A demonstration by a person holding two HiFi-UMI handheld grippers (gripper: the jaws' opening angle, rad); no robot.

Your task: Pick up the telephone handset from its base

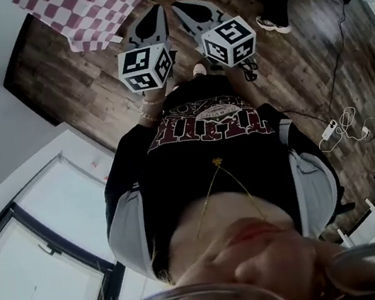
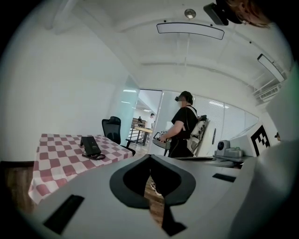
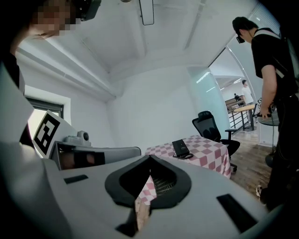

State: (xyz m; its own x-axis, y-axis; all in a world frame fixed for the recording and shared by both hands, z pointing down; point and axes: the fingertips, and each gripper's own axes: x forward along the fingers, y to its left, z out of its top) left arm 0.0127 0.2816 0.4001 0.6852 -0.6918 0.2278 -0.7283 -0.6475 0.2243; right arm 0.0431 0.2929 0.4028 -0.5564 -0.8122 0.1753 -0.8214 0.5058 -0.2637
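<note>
Both clenched empty, the left hand-held gripper [image 2: 150, 158] and right hand-held gripper [image 3: 149, 158] are well apart from the telephone [image 2: 90, 146] on the worktop [image 2: 51, 161]; approach stage, apparently; next, close in and open.

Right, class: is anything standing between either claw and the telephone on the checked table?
Nothing visible does. From the left claw and right claw, both shut and empty, only open floor and the checked table's bare top lie before the telephone. The office chair is beyond the table; the other person stands off to one side.
</note>
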